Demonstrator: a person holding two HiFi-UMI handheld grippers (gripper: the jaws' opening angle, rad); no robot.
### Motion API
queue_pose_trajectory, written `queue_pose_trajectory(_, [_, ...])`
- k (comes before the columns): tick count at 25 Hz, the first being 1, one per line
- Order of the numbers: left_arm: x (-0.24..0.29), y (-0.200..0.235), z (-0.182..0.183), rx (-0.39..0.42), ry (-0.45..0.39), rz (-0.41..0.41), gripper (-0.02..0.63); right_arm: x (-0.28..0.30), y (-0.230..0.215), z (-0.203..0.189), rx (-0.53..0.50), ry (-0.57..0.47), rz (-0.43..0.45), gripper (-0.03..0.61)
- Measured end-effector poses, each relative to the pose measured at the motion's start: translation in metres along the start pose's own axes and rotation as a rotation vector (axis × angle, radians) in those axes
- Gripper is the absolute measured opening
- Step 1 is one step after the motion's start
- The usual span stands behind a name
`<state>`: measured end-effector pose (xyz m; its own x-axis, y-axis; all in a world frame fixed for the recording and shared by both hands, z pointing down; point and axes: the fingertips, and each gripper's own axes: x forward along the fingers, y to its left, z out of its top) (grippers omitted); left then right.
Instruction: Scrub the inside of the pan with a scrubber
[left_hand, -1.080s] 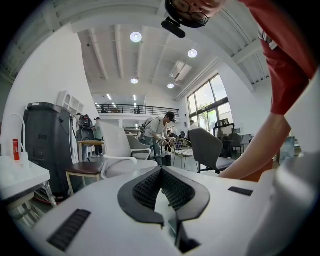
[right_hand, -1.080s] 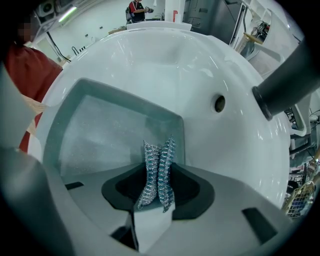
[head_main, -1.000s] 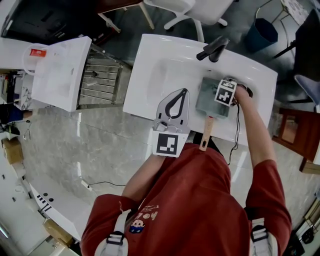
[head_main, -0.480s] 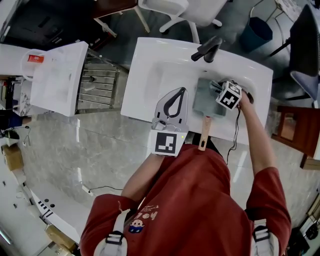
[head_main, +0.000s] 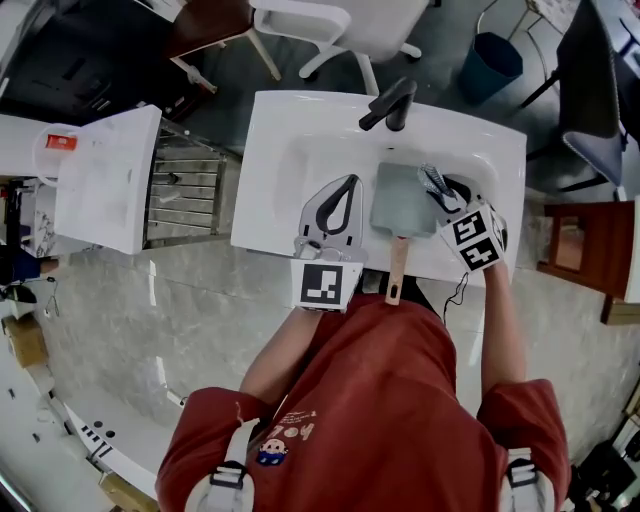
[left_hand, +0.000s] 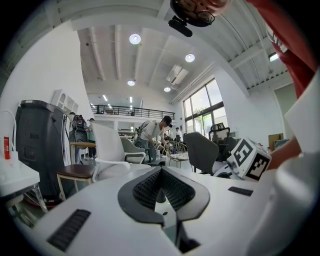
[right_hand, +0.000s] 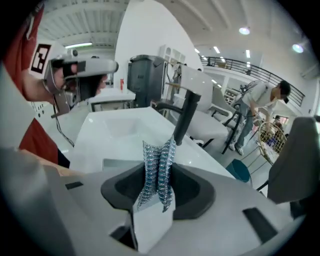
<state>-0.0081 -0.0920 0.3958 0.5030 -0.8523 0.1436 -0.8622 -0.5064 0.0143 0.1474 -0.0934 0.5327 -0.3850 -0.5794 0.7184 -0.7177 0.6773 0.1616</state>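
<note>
Sink (head_main: 270, 140): white basin, with everything happening in its right half.
Left gripper (head_main: 351, 184): jaws together with nothing between them, pointing far, parked just left of the pan.
Pan (head_main: 400, 198): square and grey, lying flat in the basin. Its wooden handle (head_main: 397, 270) points near, toward the person, so the long axis runs near to far.
Scrubber (head_main: 436, 184): a steel-wool wad at the pan's right edge, sticking out far-left from the jaws that hold it.
Right gripper (head_main: 449, 207): clamped tight on the scrubber, just right of the pan and angled in toward it.
Key relation: the pan floor lies left of the scrubber tip. I'd say a short sweep left and down would put it inside.
Nearer hand: both are just beside the pan, but only the right one carries the tool. The left looks placed to steady the handle.
</note>
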Motion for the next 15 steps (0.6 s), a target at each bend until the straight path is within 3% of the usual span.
queue_pose_trajectory(5, [0.006, -0.004, 0.008, 0.010, -0.013, -0.016, 0.014, -0.048, -0.001, 0.027, 0.132, -0.153, -0.077, 0.169])
queue_pose_trajectory(15, [0.006, -0.002, 0.040, 0.024, -0.066, -0.021, 0.014, -0.124, 0.001, 0.097, 0.236, -0.471, -0.204, 0.167])
